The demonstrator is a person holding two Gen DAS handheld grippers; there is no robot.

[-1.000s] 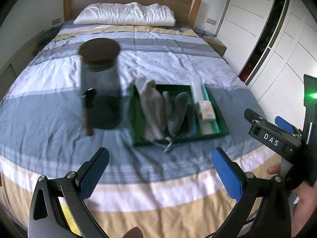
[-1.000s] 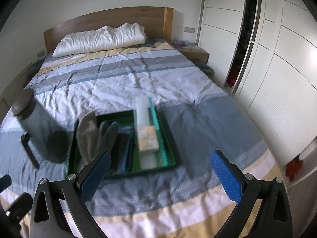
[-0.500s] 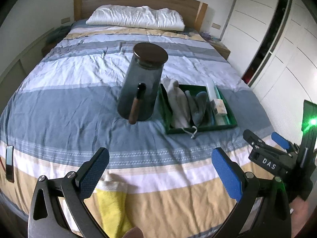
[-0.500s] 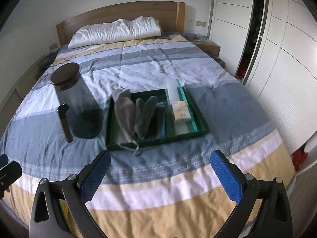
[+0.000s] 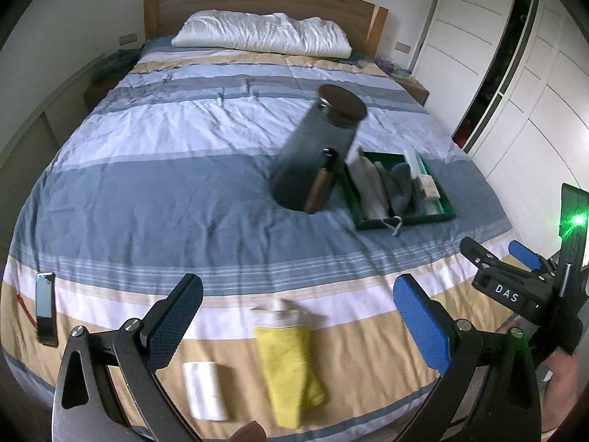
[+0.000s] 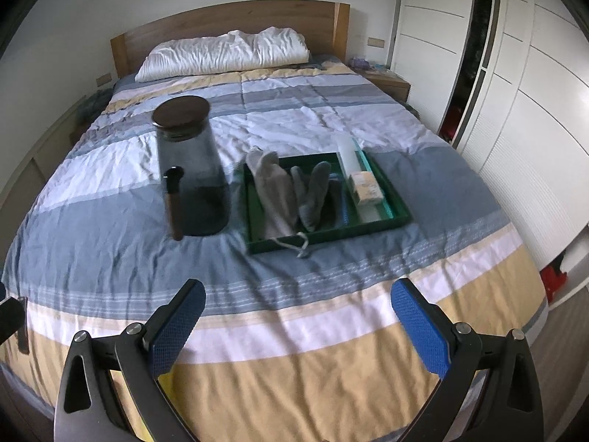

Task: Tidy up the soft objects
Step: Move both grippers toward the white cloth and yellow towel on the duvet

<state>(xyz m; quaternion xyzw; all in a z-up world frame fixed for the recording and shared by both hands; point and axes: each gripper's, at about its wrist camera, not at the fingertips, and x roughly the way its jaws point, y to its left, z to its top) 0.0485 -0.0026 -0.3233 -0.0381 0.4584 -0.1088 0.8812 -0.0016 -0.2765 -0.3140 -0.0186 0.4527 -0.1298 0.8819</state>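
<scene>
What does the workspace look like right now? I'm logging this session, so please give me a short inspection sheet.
Surface: striped duvet on a made bed, wrinkled.
Job's things: yellow cloth and folded white cloth near the foot edge; grey socks lying in the green tray.
Clutter: dark glass jar with wooden lid; small box in the tray; phone at the left edge.
Grippers: left gripper and right gripper both open, holding nothing.
Cables: red cord by the phone.
Surroundings: pillow, wooden headboard, white wardrobe.
</scene>
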